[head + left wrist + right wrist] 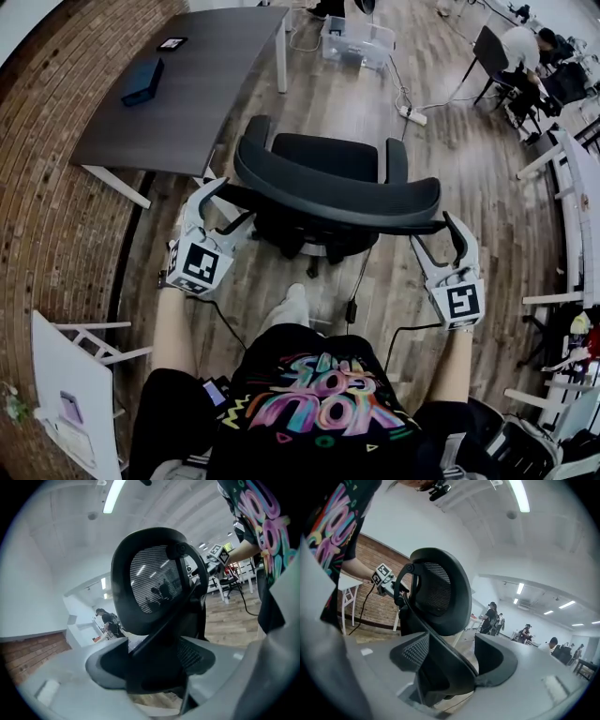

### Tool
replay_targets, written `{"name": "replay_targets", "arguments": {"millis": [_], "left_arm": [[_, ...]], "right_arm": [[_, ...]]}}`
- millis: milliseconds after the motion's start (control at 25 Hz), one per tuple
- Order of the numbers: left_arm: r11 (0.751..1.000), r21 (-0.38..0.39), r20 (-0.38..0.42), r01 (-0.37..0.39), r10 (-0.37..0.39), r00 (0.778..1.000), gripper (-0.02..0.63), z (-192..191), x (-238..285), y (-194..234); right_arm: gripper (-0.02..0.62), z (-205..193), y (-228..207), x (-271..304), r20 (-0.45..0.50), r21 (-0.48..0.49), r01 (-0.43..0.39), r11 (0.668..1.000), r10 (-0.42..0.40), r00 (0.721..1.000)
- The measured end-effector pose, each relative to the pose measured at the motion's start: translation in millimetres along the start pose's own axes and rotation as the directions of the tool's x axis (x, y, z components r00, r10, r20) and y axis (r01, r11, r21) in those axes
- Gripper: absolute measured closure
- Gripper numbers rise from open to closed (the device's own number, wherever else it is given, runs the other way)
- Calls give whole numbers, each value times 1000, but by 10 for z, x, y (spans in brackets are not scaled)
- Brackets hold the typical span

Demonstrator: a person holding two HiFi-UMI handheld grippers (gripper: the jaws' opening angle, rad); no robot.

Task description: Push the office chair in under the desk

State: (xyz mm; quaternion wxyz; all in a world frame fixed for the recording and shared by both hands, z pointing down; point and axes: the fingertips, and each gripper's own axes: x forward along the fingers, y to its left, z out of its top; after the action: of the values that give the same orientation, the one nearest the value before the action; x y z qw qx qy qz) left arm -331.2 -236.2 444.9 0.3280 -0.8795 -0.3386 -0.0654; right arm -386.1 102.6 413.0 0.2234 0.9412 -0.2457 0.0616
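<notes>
Both left tongs and right tongs gape astride the chair; clamp, push evenly toward the eleven-o'clock counter.

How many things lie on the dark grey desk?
2: a flat dark blue box near the desk's left edge, and a small black flat device beyond it, at the far edge.

- The head camera looked steeply down from the person's head, taking in the office chair, the worktop beyond it, and the left tool and right tool at either side.
- The left tool's camera sat very near the chair back's left edge, facing across it toward the right tool.
- The right tool's camera did likewise from the opposite edge.
- All three views shared the chair back.
</notes>
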Motion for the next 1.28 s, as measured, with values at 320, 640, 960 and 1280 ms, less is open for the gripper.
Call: {"name": "replay_targets", "arguments": {"millis": [320, 640, 960, 1280], "left_arm": [[996, 57, -82, 71, -66, 994, 259, -218, 121, 134], [992, 63, -87, 113, -107, 990, 259, -188, 193, 143], [983, 76, -82, 167, -161, 984, 255, -179, 238, 167], [982, 108, -89, 157, -148, 985, 255, -204, 436, 310]], "right_arm": [[293, -224, 67, 114, -96, -26, -127, 992, 124, 988], [275, -250, 5, 163, -83, -3, -186, 983, 185, 979], [281, -237, -20, 251, -113, -2, -261, 965, 259, 959], [281, -261, -148, 448, -119, 7, -261, 965, 260, 958]]}}
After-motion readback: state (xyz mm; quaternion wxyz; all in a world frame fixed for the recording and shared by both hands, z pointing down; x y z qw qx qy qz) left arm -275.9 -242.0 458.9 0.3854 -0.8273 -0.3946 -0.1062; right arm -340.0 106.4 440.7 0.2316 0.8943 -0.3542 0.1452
